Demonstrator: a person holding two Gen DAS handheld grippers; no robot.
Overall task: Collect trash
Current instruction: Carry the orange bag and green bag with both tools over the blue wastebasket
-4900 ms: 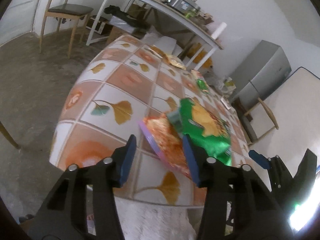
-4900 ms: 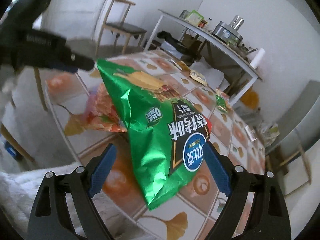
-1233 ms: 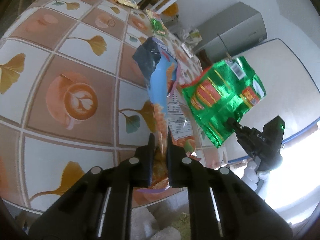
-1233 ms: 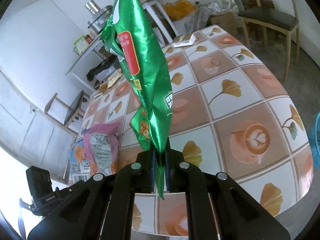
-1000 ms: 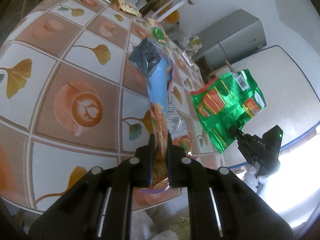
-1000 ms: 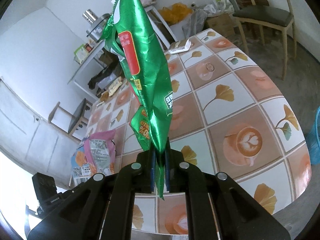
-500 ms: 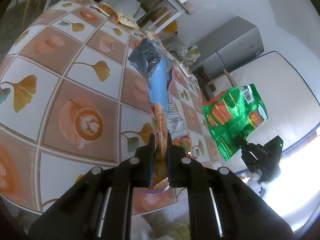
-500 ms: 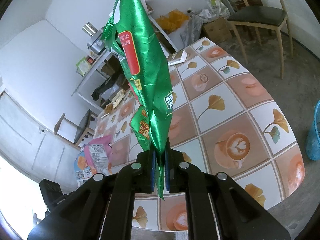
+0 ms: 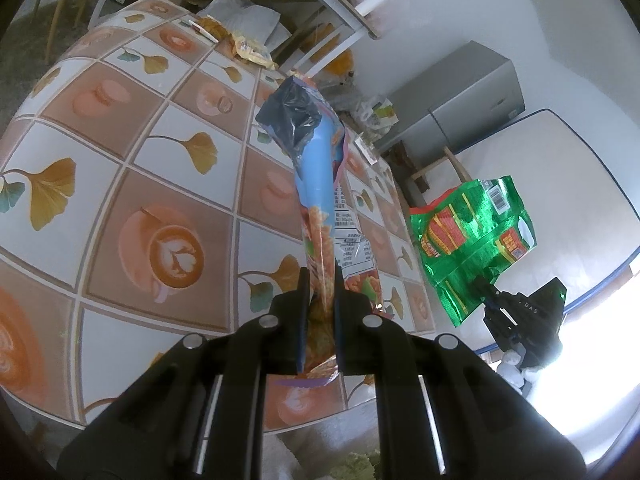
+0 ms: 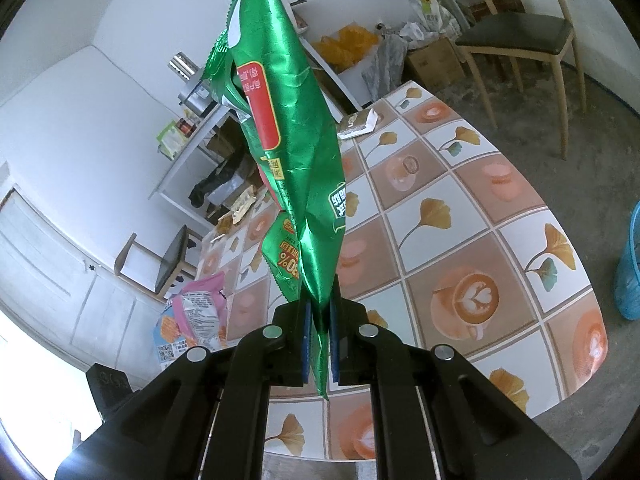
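Daylight is flooding the room, blowing out to white at each view's lower corner. The fisheye lenses are bending the desk (image 9: 120,168) edges; foil on the green bag (image 10: 288,128) is glinting.

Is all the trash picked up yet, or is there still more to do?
Not yet. Two bags are off the table: the left gripper is shut on the blue and orange snack bag, the right gripper on the green chip bag. Neither is binned yet. A yellow wrapper and a white wrapper lie at the table's far edges.
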